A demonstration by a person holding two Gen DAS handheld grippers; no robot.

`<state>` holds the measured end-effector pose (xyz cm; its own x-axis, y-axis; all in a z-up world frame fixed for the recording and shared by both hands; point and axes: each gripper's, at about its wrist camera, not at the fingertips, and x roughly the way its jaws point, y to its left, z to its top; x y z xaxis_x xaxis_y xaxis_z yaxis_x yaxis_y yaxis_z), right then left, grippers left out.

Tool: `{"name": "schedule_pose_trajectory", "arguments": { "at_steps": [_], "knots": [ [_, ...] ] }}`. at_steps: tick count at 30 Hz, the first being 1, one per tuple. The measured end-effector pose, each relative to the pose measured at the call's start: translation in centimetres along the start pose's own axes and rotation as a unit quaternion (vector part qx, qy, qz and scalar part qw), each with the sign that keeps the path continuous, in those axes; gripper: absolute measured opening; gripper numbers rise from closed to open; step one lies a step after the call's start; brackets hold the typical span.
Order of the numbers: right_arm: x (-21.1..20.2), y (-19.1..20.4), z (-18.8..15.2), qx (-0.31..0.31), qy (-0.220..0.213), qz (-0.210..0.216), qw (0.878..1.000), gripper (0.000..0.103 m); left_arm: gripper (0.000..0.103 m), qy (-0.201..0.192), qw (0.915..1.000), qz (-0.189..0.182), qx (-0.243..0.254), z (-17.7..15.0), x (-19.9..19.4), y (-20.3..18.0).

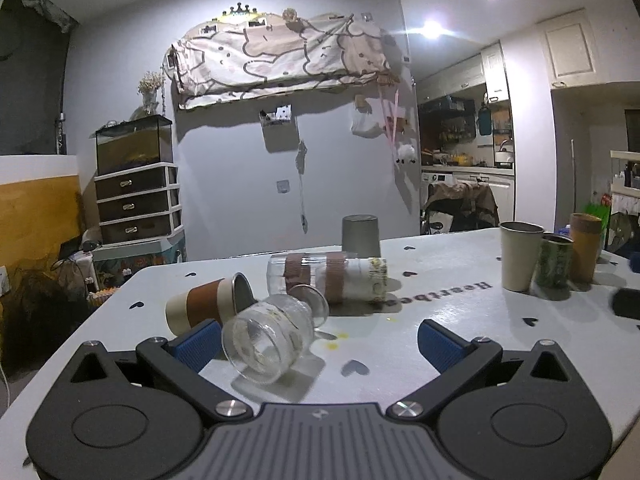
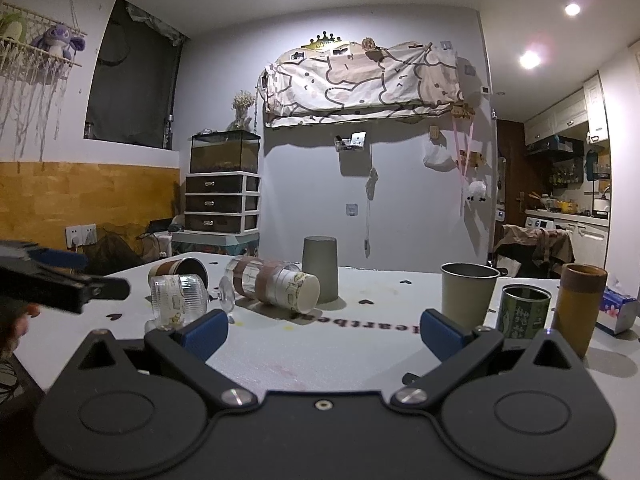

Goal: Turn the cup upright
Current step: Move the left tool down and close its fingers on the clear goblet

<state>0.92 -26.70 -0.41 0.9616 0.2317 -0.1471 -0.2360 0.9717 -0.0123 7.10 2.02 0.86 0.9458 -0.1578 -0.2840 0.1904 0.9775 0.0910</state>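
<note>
Glass cup (image 1: 267, 340) tipped on its side on desk (image 1: 440, 304), mouth facing left claw (image 1: 320, 344).
Both claws wide open, gripping nothing. Sits by left claw's left finger (image 1: 196, 342), inside the gap. Only visible from right wrist: right claw (image 2: 322, 332) well apart; tissue pack (image 2: 618, 308) at desk's right edge.

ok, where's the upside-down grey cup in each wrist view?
Left wrist: grey cup centre, far table edge, behind the lying cups.
Right wrist: grey cup centre, mouth down, just behind the lying paper cup.
Shared landmark: the patterned cloth on the wall above.
</note>
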Motion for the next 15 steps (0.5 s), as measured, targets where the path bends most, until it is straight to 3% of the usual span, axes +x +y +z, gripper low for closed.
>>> {"name": "schedule_pose_trajectory", "arguments": {
  "at_steps": [6, 11, 15],
  "knots": [
    [0.0, -0.2, -0.4, 0.008, 0.000, 0.002, 1.000, 0.103, 0.103, 0.018, 0.9996, -0.024, 0.004, 1.2, 4.0, 2.5],
    [0.3, -0.3, -0.6, 0.012, 0.000, 0.013, 1.000, 0.103, 0.103, 0.070, 0.9948, -0.073, 0.014, 1.6, 8.4, 4.2],
    [0.2, -0.3, -0.9, 0.011, -0.001, 0.016, 1.000, 0.103, 0.103, 0.115, 0.9911, -0.063, 0.025, 0.9, 11.5, 5.4]
  ]
}}
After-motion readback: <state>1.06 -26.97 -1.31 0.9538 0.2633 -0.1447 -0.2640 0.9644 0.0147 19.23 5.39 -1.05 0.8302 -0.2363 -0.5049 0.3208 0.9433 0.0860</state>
